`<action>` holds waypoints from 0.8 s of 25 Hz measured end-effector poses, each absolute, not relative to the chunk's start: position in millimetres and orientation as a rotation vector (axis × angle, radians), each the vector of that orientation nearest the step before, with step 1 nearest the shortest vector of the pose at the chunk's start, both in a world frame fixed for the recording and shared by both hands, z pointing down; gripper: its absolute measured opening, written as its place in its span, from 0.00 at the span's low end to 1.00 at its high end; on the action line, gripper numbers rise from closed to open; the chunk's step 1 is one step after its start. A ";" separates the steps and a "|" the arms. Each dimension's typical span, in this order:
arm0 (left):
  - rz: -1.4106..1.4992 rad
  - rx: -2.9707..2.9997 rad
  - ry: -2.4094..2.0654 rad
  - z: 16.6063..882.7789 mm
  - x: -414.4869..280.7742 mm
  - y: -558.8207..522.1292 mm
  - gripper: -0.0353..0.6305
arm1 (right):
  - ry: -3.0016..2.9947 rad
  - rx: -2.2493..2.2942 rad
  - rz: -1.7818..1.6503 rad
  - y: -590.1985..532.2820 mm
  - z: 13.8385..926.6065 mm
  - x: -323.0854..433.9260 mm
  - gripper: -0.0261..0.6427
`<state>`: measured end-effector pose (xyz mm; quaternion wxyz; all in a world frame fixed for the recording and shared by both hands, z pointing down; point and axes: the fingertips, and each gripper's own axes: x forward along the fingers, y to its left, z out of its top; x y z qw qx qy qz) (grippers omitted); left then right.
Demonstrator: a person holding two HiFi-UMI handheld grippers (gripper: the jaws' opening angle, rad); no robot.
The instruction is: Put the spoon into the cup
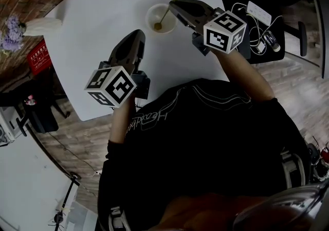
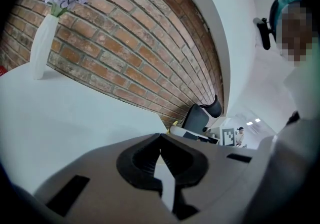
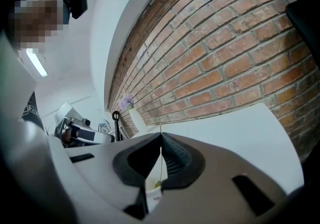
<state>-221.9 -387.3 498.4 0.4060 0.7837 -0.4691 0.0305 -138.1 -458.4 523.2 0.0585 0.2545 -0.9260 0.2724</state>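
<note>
We have our right gripper (image 1: 173, 3) pinched shut on the top end of the spoon (image 1: 163, 17). It is a thin, gold-coloured spoon whose handle slants down to the left, so its small bowl sits inside the white cup (image 1: 148, 18) at the far side of the white table (image 1: 103, 9). Our left gripper (image 1: 138, 34) hangs nearer, left of the cup, jaws pressed together on nothing.
</note>
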 end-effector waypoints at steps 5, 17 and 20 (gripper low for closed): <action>0.079 1.968 -1.184 502.2 -224.4 -387.9 0.06 | -2.819 0.777 0.840 -458.7 525.9 -137.0 0.04; 0.071 1.958 -1.176 509.1 -225.7 -387.2 0.06 | -2.811 0.800 1.002 -465.8 536.8 -128.0 0.04; 0.074 1.956 -1.173 511.3 -225.6 -386.8 0.06 | -2.797 0.820 1.032 -467.7 541.7 -125.5 0.04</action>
